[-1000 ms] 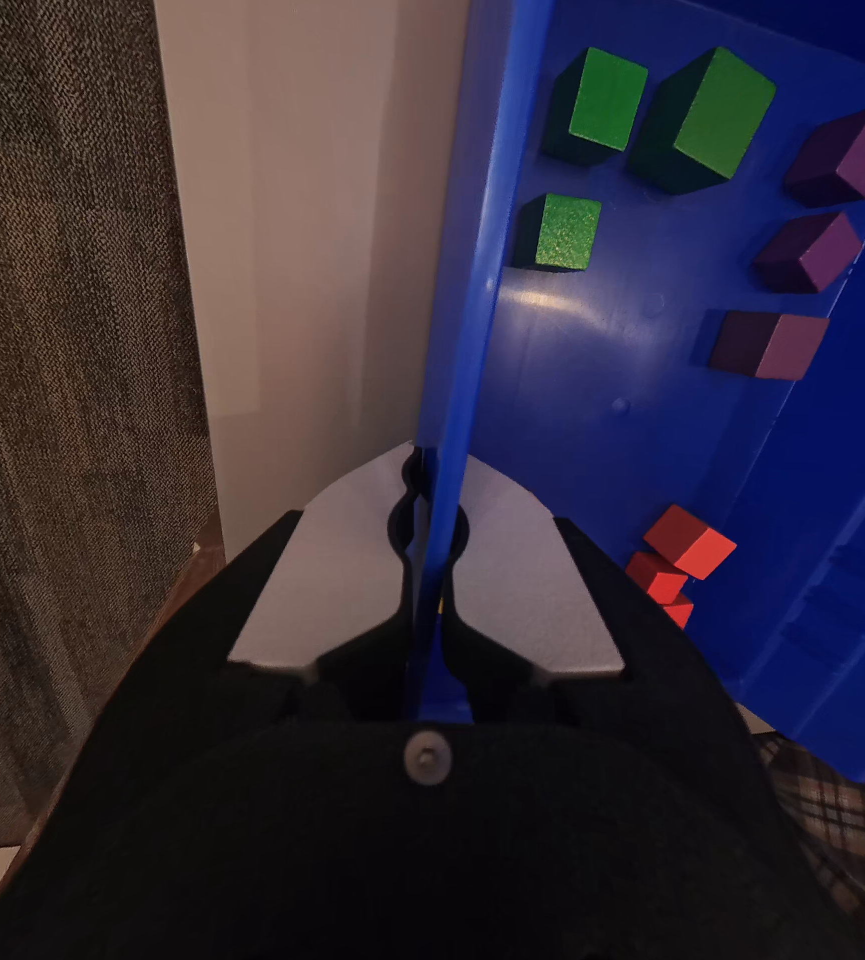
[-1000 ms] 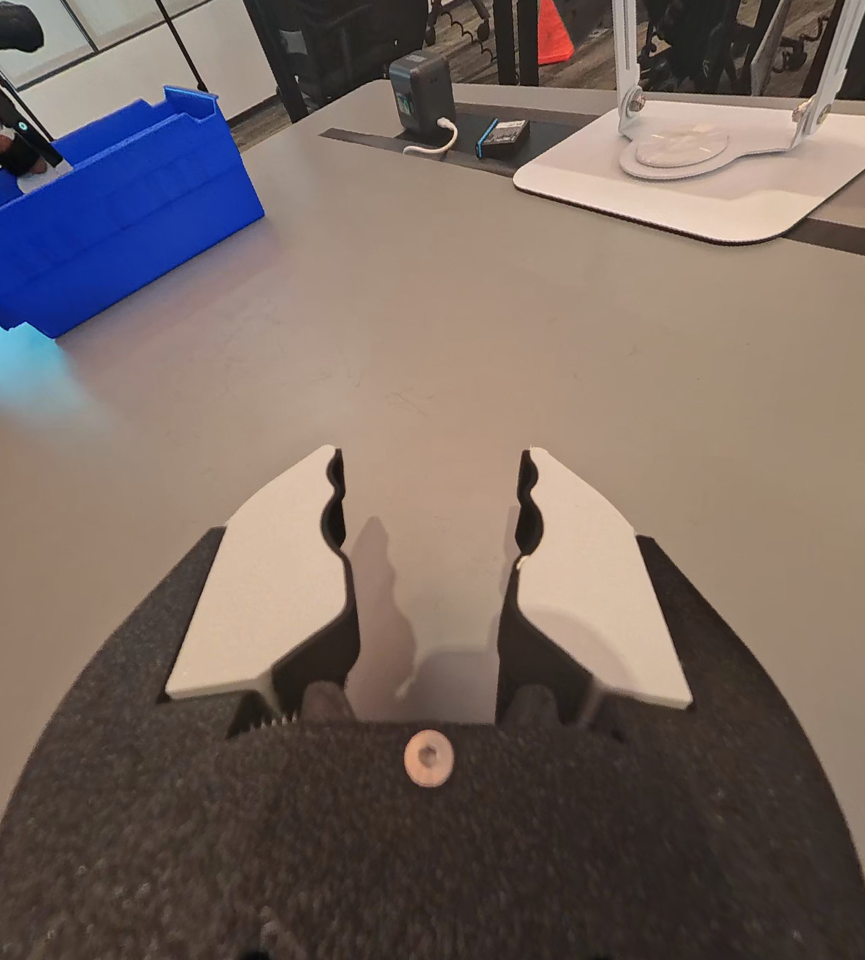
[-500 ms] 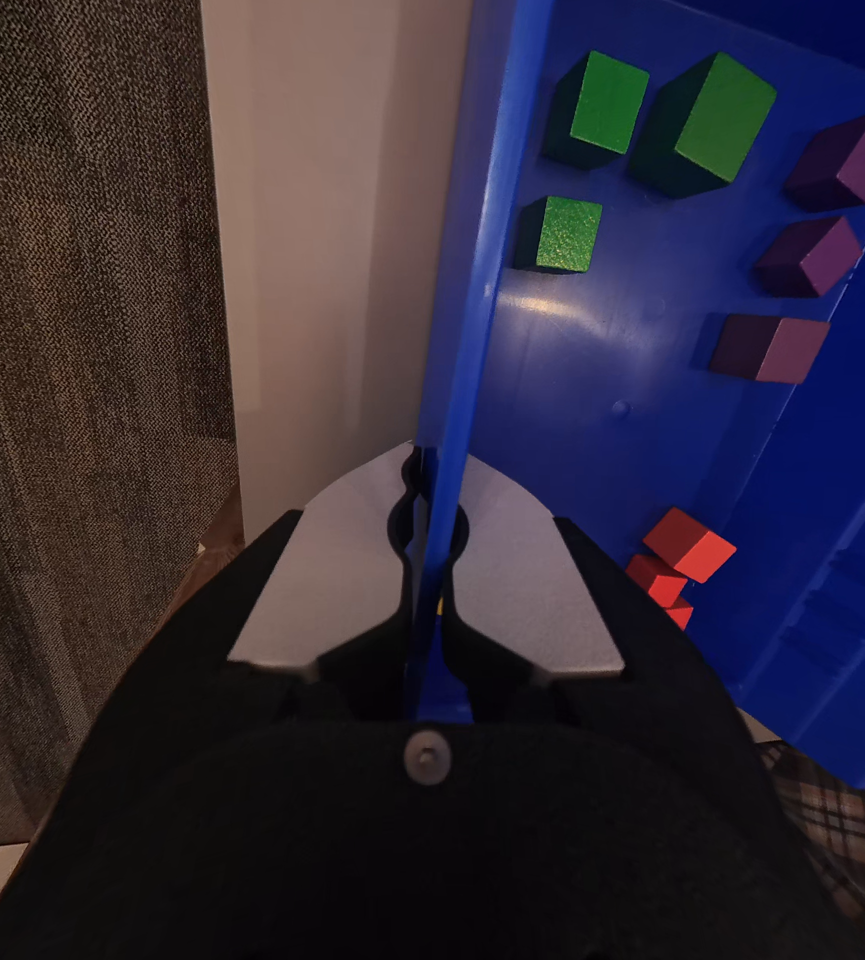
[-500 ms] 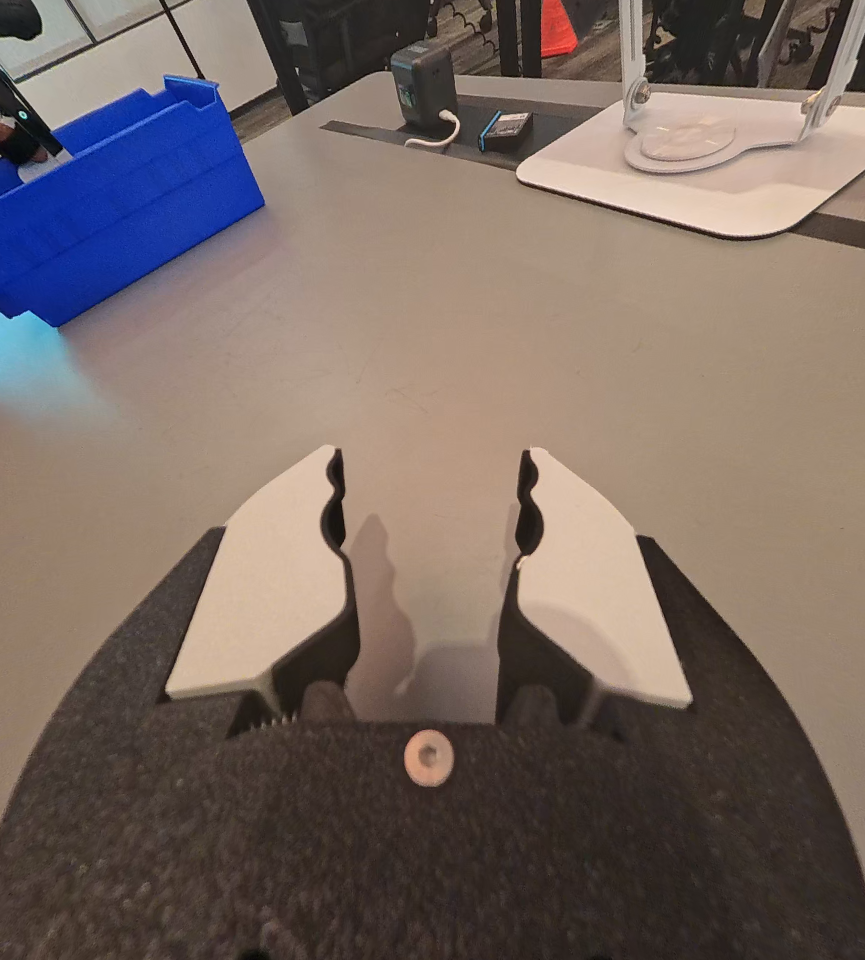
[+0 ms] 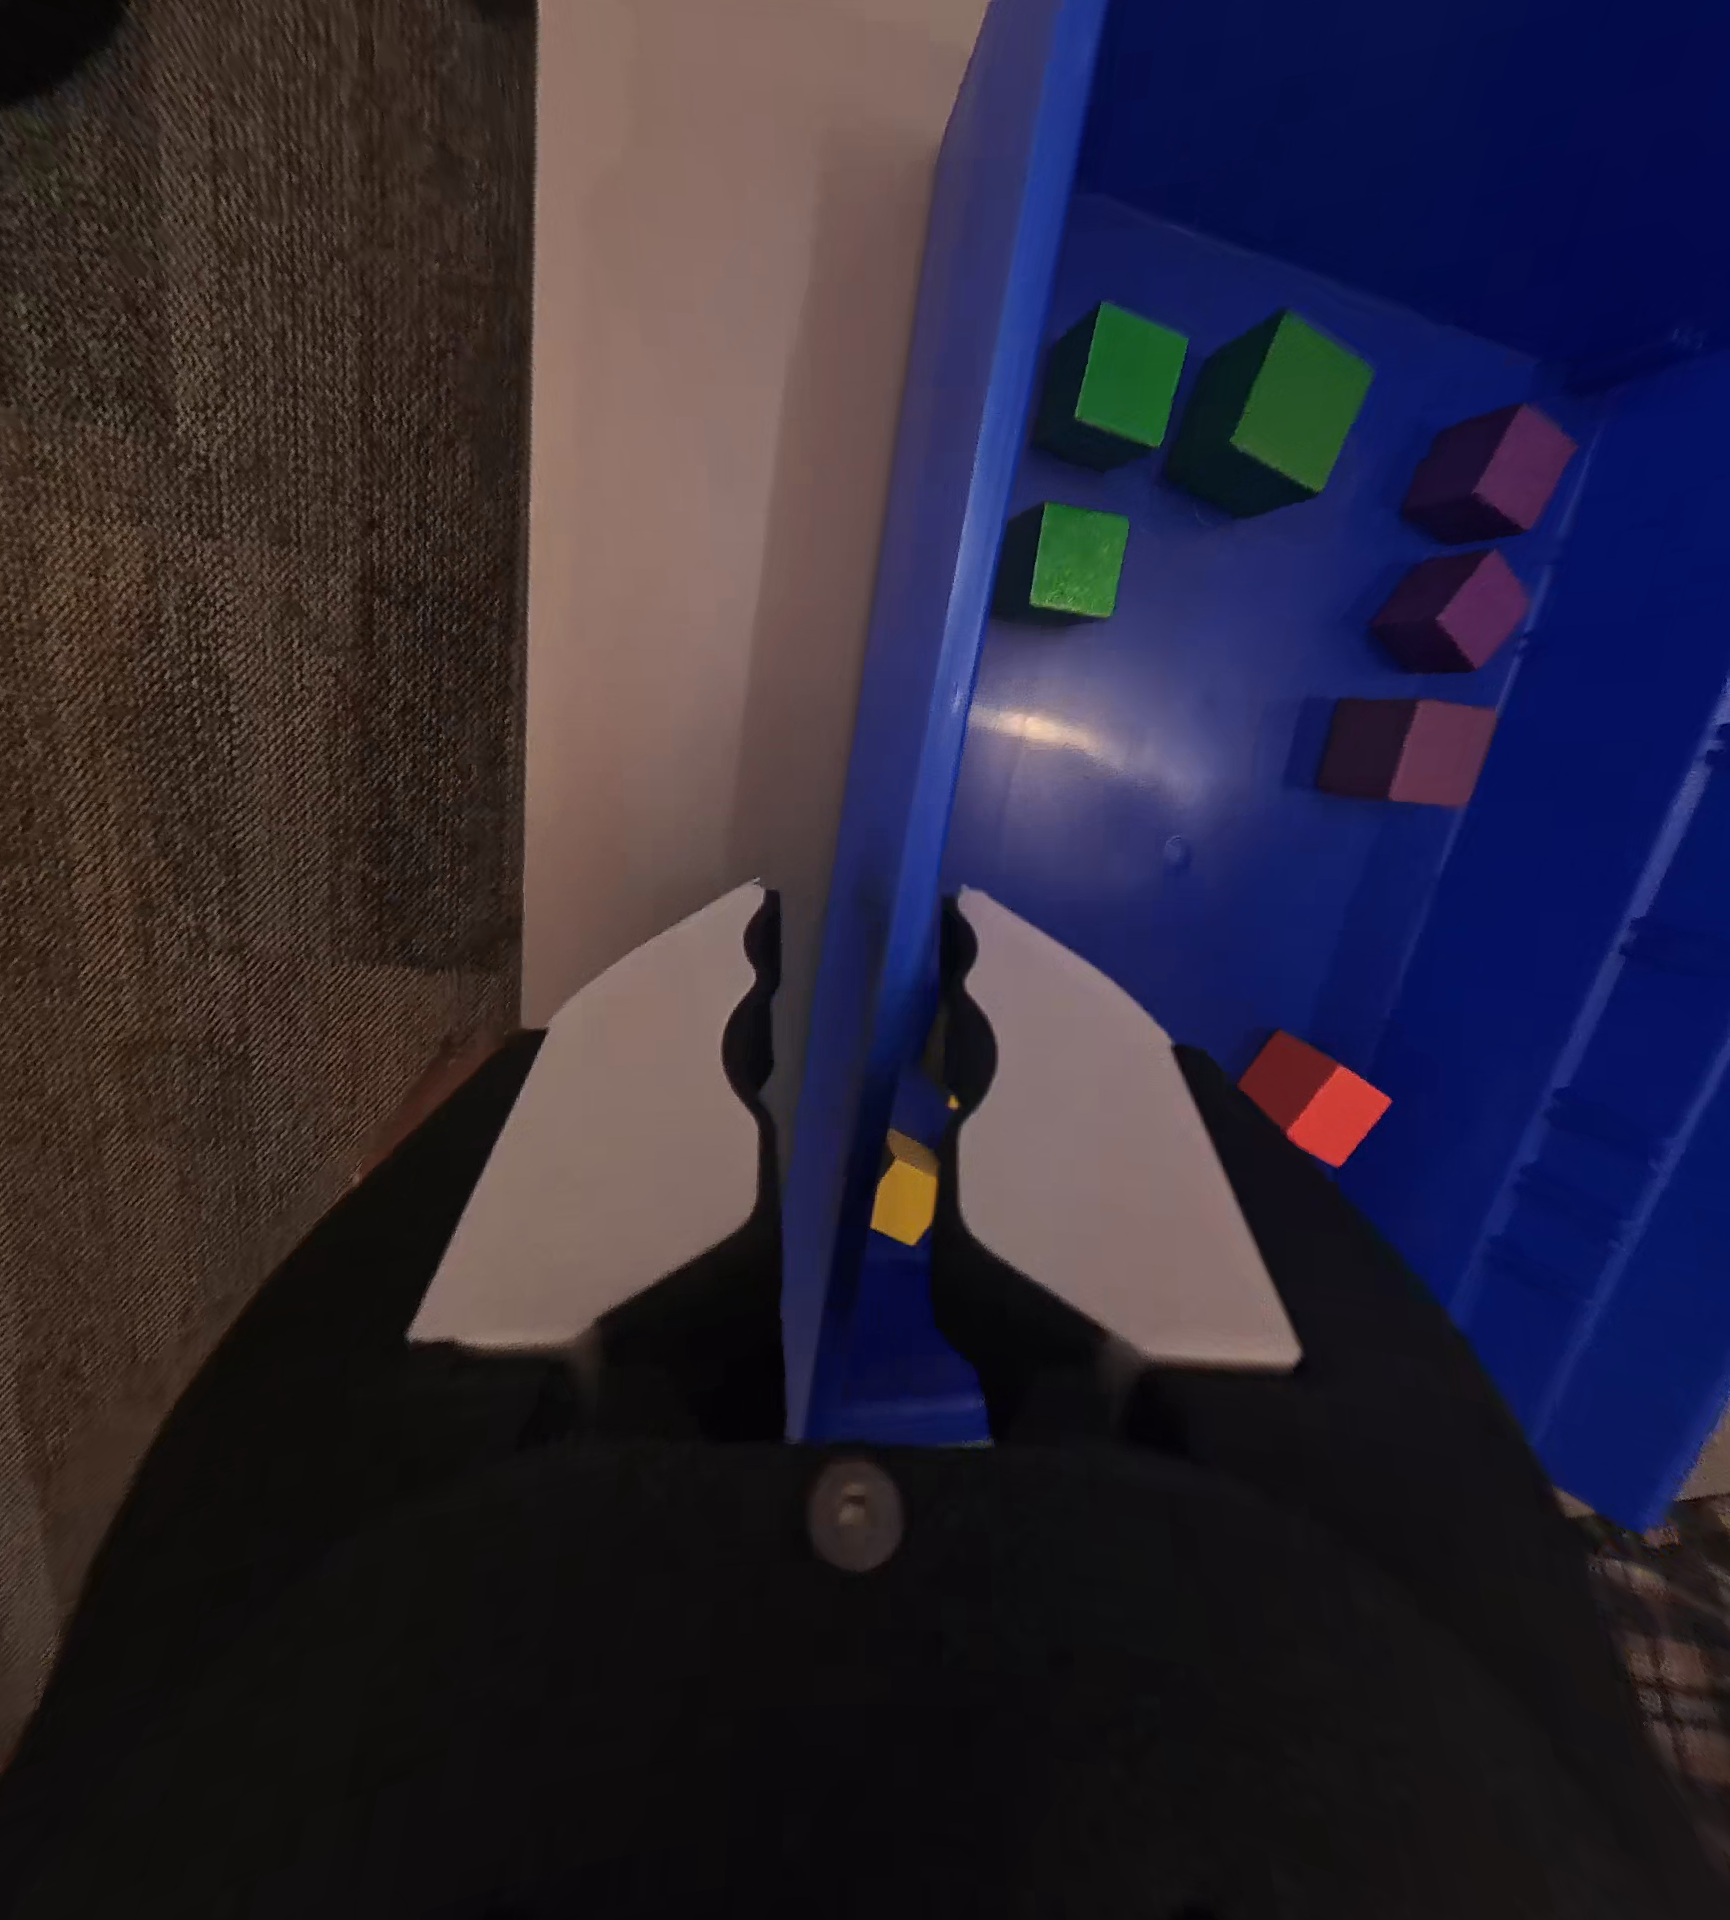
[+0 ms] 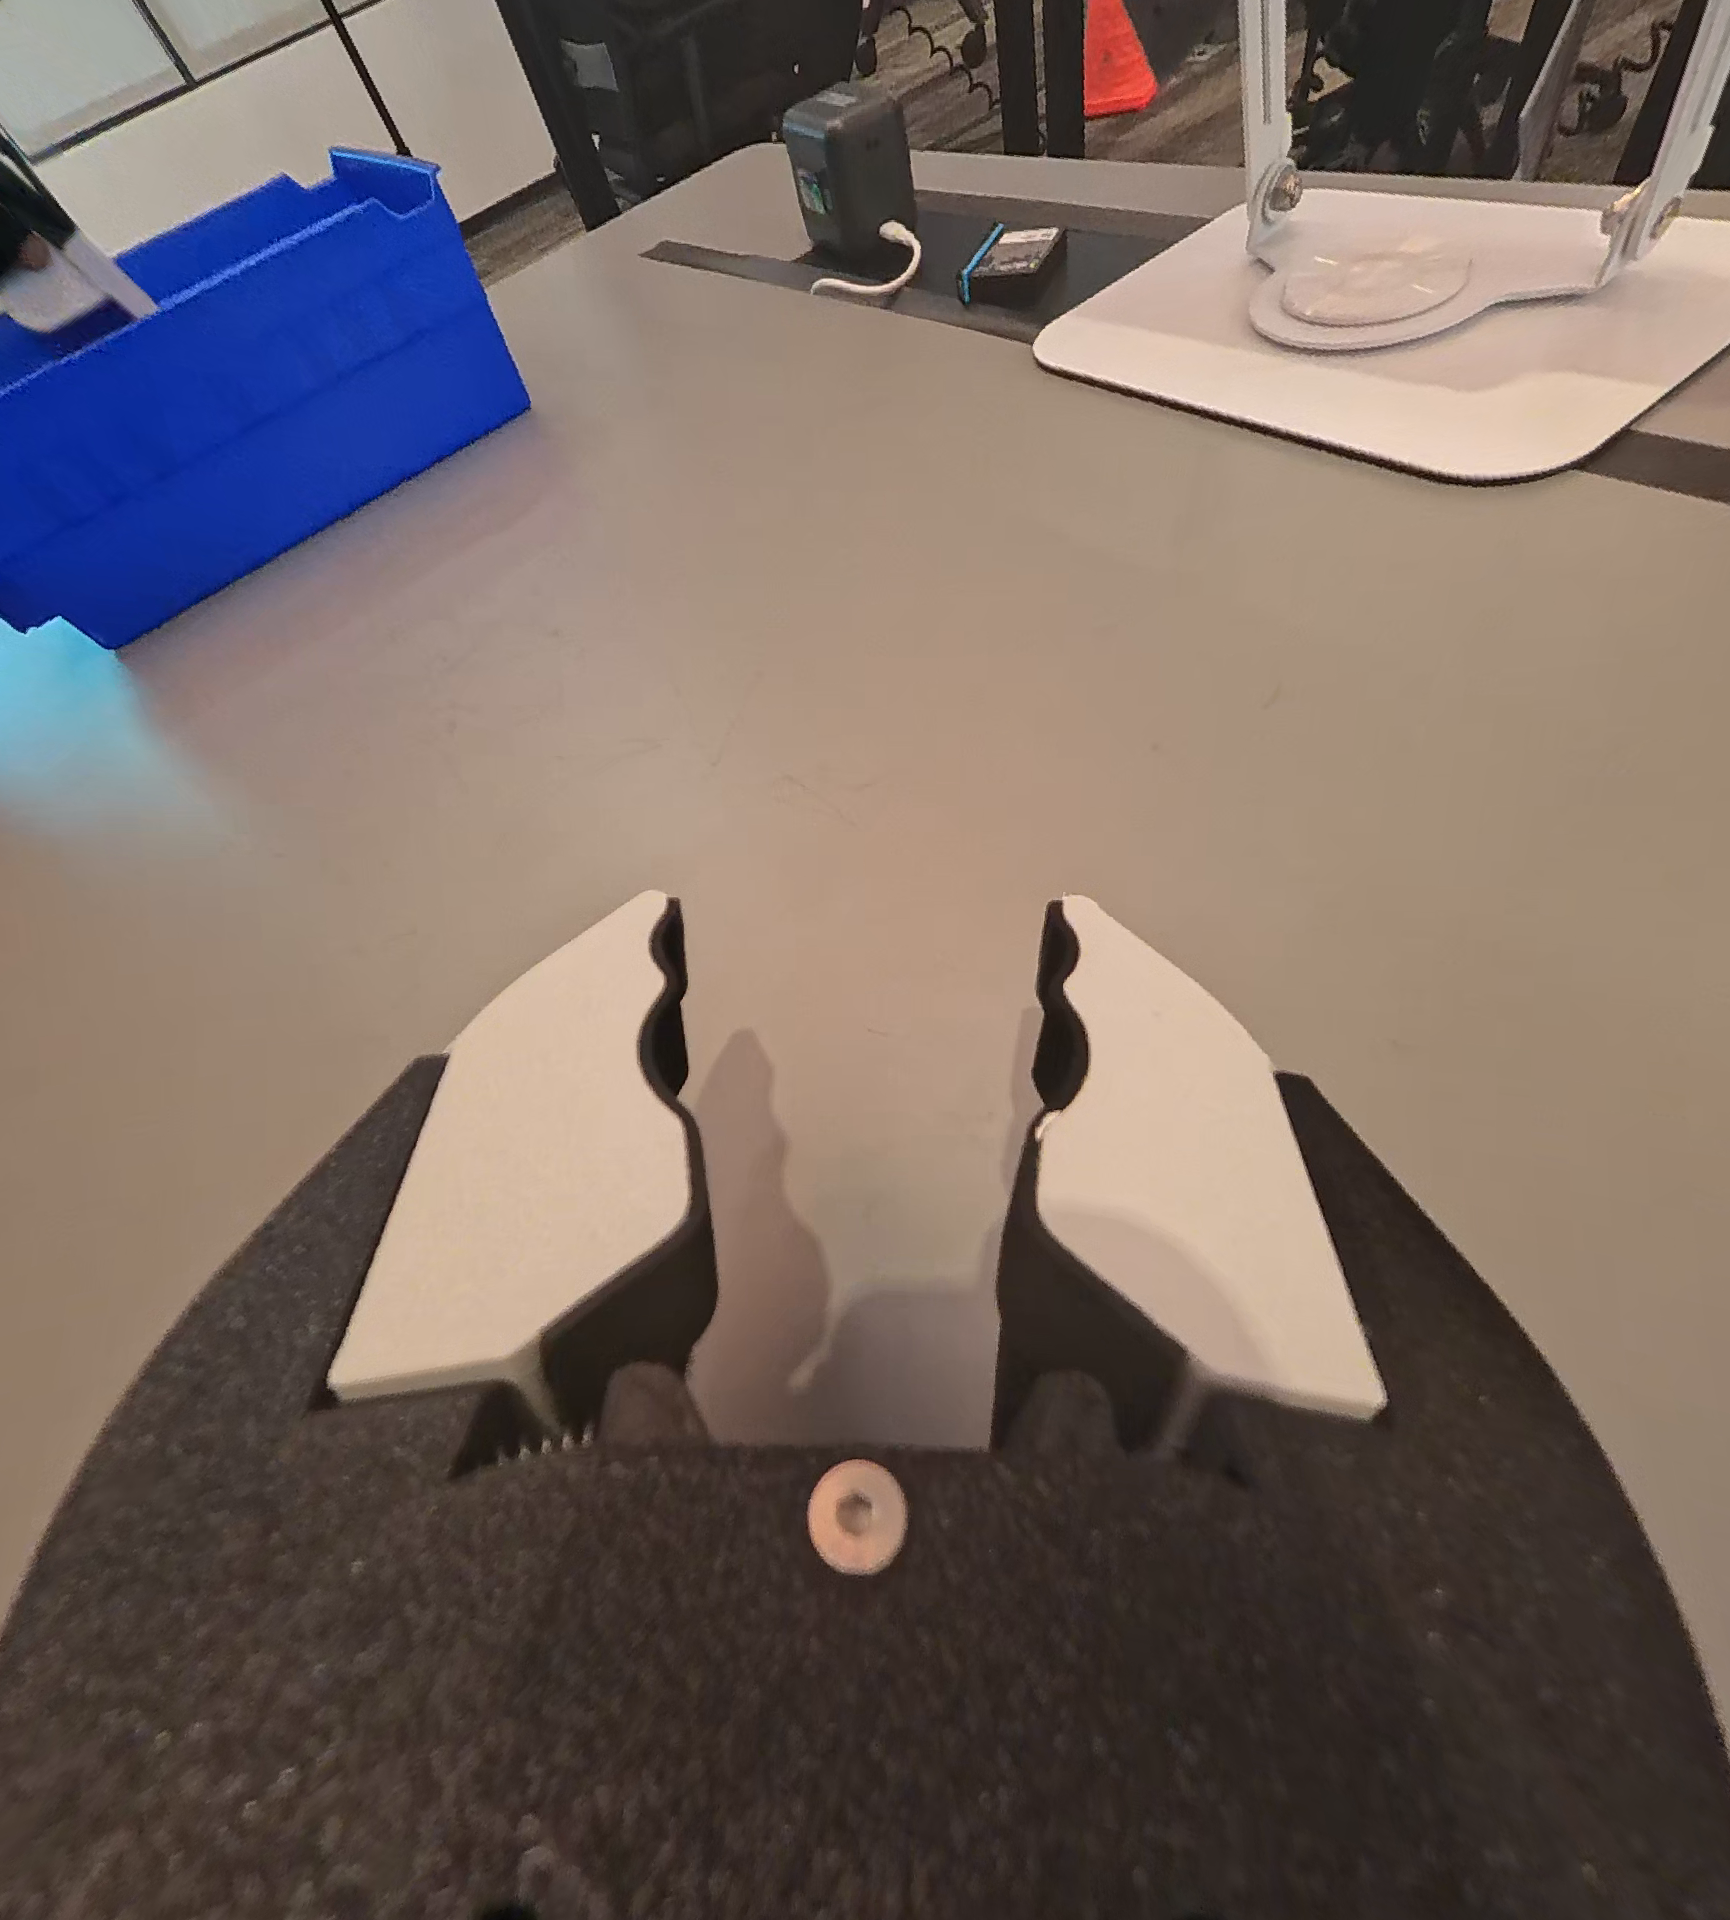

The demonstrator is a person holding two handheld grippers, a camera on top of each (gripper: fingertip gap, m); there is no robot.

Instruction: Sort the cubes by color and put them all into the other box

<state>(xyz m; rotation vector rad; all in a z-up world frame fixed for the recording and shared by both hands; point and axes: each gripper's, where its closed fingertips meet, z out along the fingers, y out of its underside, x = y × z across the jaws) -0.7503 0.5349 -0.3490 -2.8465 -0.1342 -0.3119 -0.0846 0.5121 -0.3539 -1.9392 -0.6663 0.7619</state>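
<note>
The left gripper (image 5: 859, 935) is seen with its jaws parted on either side of the blue box (image 5: 1100, 790) wall; the wall runs up through the gap at frame centre, with the right finger clear of it, and whether the left finger touches it cannot be told. Nothing is clamped. The box interior fills the right half of the left wrist view. Three green cubes (image 5: 1266, 416) are grouped at upper centre, three purple cubes (image 5: 1453, 613) lie in a column at upper right, a red cube (image 5: 1318, 1096) lies just right of the right finger, and a yellow cube (image 5: 905, 1190) shows in the gap between the fingers.

The right gripper (image 6: 863, 914) is released and holds nothing, above bare table (image 6: 944, 675). In the right wrist view the box (image 6: 217, 416) is seen from outside at upper left, well apart from that gripper; the cubes are hidden by its wall. The left gripper (image 6: 76, 286) appears there at the box rim. A white stand (image 6: 1412, 301) sits at upper right.
</note>
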